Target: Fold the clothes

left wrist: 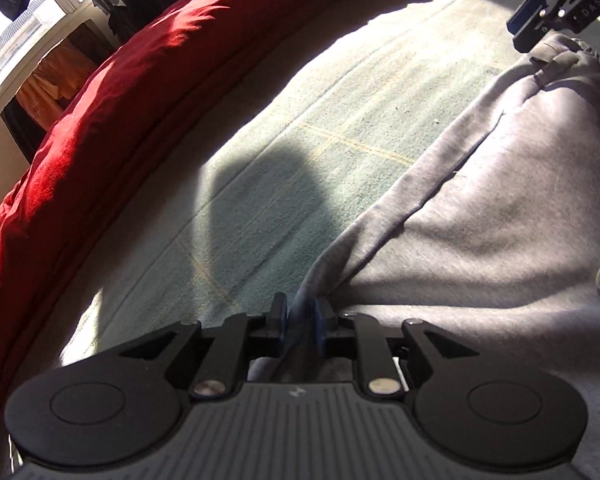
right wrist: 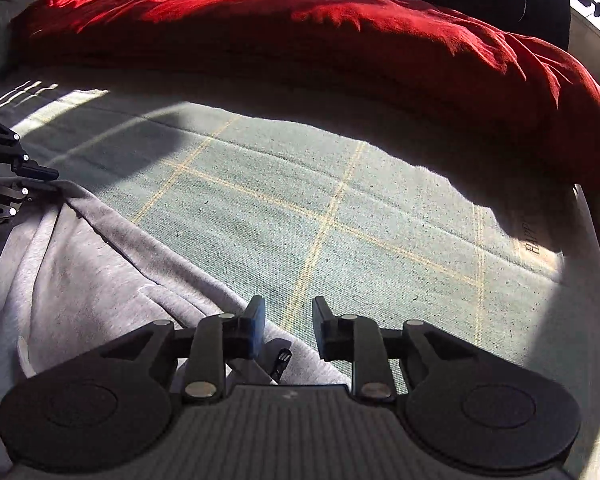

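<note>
- the grey sweatshirt-knit garment [left wrist: 500, 208] looks soft, limp and fairly thick; judged by its heavy folds it should drape and sag instead of holding a shape, and its fuzzy surface ought to give the pads good purchase.
- it lies spread on the green checked bed cover [right wrist: 300, 208], with its long edge running slantwise across the cover and a red duvet [right wrist: 340, 40] bunched along the far side of the bed.
- best holds, as a judgement: the hemmed edge and the corners, where the doubled cloth is thicker and a pinch will carry the whole layer along.
- the left gripper [left wrist: 300, 318] has a bunched ridge of that edge between its fingers; the jaws stand only narrowly apart with cloth filling the gap, and the pads seem to press on it, though the grip may be slack.
- the right gripper [right wrist: 288, 320] stands with its jaws parted and nothing between them; the garment's edge passes just under and beside its left finger, while bare cover shows through the gap.
- in the left wrist view the right gripper sits at the far end of the same edge, near what looks like a ribbed band, so the two grippers are well apart along the garment.
</note>
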Motion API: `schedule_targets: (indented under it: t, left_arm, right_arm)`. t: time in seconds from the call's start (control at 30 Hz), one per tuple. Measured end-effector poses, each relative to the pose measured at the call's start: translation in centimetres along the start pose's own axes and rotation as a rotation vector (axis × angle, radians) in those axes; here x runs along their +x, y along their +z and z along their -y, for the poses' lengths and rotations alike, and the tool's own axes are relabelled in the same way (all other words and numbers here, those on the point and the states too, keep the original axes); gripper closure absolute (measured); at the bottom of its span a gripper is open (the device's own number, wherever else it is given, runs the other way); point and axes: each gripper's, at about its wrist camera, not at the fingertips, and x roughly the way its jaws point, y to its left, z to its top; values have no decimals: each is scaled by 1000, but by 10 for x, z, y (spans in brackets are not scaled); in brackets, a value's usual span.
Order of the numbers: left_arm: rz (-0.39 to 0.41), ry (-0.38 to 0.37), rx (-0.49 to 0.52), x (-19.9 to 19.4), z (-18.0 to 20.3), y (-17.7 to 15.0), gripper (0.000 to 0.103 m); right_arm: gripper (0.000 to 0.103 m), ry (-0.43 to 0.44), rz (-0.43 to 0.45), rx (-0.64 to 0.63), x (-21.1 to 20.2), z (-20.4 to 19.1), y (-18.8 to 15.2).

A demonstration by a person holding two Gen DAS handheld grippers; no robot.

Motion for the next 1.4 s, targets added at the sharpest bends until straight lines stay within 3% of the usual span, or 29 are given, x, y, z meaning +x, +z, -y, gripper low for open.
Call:
schedule_targets:
  t: [0.13,0.3,0.43,0.5,0.53,0.63,0.77,0.87,0.93,1.07,1.13,1.27,1.4]
  left_arm:
    - [2,-9,6,-27,4,-9,72]
    - [11,-90,-97,-60,15,-23,72]
    - [17,-141,-147,-80,30,-29,72]
    - [13,-155,-139,-86,39,-31,72]
    - [9,-160,-125,-88,43,-30,72]
    - [6,-169,-93,-91,54,-26,72]
    - [17,-181,-107,-93,60,-21,72]
    - [12,-204,-126,-92,66,-20,71]
    - [-3,-216,-130,-91,70,-21,71]
    - [-4,-223,-112,-97,76,-29,68]
    - [-4,-221,-114,-102,77,-34,60]
    - [-17,-223,-126,-109,83,-41,58]
    - [-6,-225,-136,-121,89,-48,54]
  right_arm:
    - [41,11,6,37,-28,26,-14]
    - [40,96,-23,158,-20,60,-54]
    - [34,127,-37,193,3,64,-78]
    - [37,99,-35,167,3,55,-78]
    - [49,85,-34,153,3,51,-79]
    - [66,54,-11,94,-9,38,-73]
    - [67,-39,20,75,-25,37,-61]
    - [66,-70,-29,69,-14,36,-57]
    - [59,-94,-80,74,-2,32,-59]
    - [51,-109,-34,150,-18,30,-55]
    - [46,-100,-12,175,-33,24,-51]
    - [41,-34,-13,203,-56,3,-35]
    - [41,166,-66,311,-54,-21,-25]
